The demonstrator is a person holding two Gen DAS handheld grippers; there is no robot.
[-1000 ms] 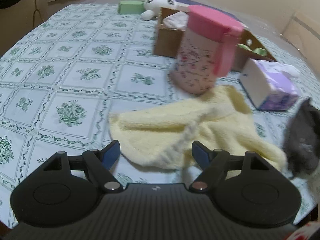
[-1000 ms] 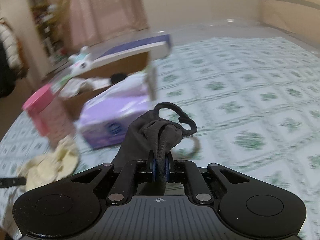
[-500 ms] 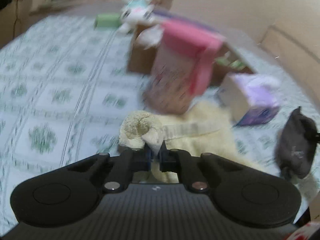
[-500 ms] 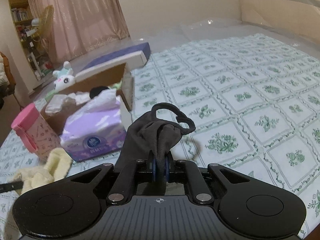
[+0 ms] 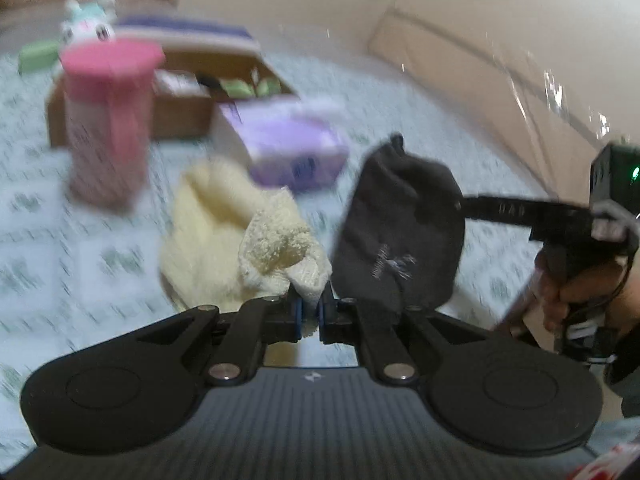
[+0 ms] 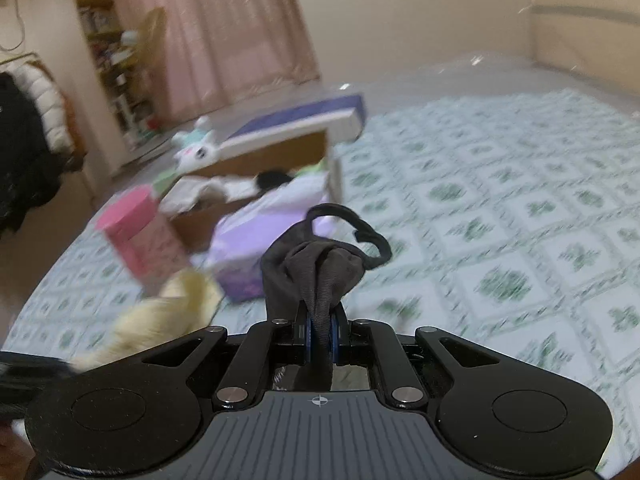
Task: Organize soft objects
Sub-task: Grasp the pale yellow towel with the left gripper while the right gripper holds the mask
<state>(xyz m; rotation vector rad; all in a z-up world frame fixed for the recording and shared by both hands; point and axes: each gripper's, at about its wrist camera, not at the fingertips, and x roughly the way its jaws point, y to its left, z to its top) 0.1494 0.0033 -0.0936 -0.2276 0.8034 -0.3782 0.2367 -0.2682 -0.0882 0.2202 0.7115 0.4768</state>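
My left gripper [image 5: 311, 309] is shut on a corner of the pale yellow towel [image 5: 224, 236], which is bunched above the jaws and trails down to the table. My right gripper [image 6: 321, 334] is shut on a dark grey cloth [image 6: 316, 276] and holds it in the air; the cloth also shows in the left wrist view [image 5: 400, 236], hanging just right of the towel. The yellow towel shows in the right wrist view [image 6: 160, 316] at lower left. An open cardboard box [image 6: 260, 176] with soft items inside stands behind.
A pink-lidded bottle [image 5: 108, 120] and a purple tissue pack [image 5: 288, 148] stand on the green-patterned tablecloth [image 6: 500, 240] in front of the box. A white plush toy [image 5: 90, 26] and a green block [image 5: 36, 54] lie behind it.
My left gripper closed on the towel's corner and lifted it, turning right. My right gripper kept its hold on the dark cloth and came closer to the left one.
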